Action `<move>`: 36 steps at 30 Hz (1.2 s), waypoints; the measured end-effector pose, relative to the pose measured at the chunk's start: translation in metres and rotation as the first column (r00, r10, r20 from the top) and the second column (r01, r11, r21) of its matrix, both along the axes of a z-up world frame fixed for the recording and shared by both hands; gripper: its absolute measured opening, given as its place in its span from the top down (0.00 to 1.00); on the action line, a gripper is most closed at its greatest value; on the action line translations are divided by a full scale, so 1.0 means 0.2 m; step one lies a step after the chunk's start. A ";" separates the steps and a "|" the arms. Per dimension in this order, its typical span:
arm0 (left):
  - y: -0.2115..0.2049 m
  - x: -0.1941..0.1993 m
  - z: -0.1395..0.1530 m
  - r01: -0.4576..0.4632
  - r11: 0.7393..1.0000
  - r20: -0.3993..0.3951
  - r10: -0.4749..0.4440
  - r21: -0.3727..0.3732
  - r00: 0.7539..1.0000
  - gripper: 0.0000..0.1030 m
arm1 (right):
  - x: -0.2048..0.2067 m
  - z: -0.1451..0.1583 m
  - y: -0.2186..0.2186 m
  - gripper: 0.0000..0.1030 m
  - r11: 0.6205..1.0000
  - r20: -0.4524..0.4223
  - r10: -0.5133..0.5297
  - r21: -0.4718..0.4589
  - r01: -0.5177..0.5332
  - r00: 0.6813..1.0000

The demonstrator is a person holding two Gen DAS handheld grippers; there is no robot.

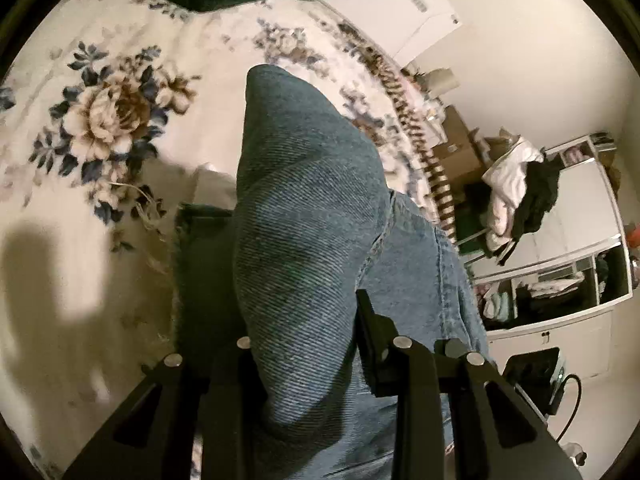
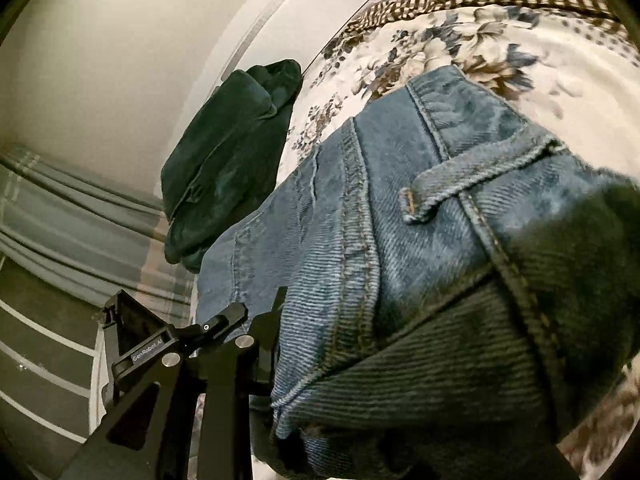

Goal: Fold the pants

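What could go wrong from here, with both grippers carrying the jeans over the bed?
1. The left gripper pinches a thick bunched wad of the jeans; denim could slip out mid-carry.
2. The right gripper holds near the waistband by the belt loop, seemingly off-centre, so the fold may land crooked.
3. The dark green garment lies close by on the floral bedspread; the jeans could drag it.

Faded blue denim pants (image 1: 304, 208) over a cream bedspread (image 1: 132, 60) with blue-brown floral print.

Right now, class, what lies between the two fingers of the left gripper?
In the left wrist view, a thick bunch of the blue jeans fills the gap of the left gripper; the pads press on the denim.
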State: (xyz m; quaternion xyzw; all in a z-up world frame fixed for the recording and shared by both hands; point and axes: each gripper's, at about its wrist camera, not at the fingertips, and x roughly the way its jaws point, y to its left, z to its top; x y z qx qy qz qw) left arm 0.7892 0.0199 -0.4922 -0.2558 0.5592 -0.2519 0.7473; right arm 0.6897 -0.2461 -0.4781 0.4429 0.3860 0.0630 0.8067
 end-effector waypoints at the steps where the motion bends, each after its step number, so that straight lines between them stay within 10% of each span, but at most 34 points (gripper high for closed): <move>1: 0.01 0.01 -0.05 0.003 1.000 -0.031 -0.002 0.021 1.000 0.72 | 0.03 -0.04 0.00 0.72 1.000 -0.020 0.010 -0.004 -0.010 1.000; 9: 0.09 -0.16 -0.13 -0.075 0.995 -0.113 0.082 0.061 0.990 0.55 | -0.01 -0.24 -0.05 0.42 0.997 -0.194 0.056 -0.036 -0.064 0.980; 14: 0.03 -0.29 0.00 -0.053 0.951 -0.066 0.077 0.305 0.995 0.17 | -0.11 -0.15 -0.13 0.13 0.989 -0.281 0.017 -0.136 -0.058 0.960; 17: -0.03 -0.40 0.11 -0.032 0.896 -0.002 0.037 0.444 0.999 0.15 | -0.15 -0.01 -0.11 0.07 0.948 -0.325 -0.001 -0.303 -0.103 0.946; 24: -0.13 -0.67 0.42 -0.081 0.789 0.147 -0.013 0.610 0.989 0.15 | -0.26 0.41 0.08 0.00 0.717 -0.297 -0.035 -0.672 -0.182 0.954; 30: -0.17 -0.86 0.73 -0.160 0.739 0.259 -0.020 0.654 0.966 0.15 | -0.45 0.75 0.14 0.00 0.666 -0.232 -0.066 -0.734 -0.130 0.971; 36: -0.18 -1.14 1.06 -0.217 0.746 0.317 0.007 0.630 0.948 0.15 | -0.78 1.16 0.20 0.00 0.649 -0.153 -0.061 -0.757 -0.078 0.986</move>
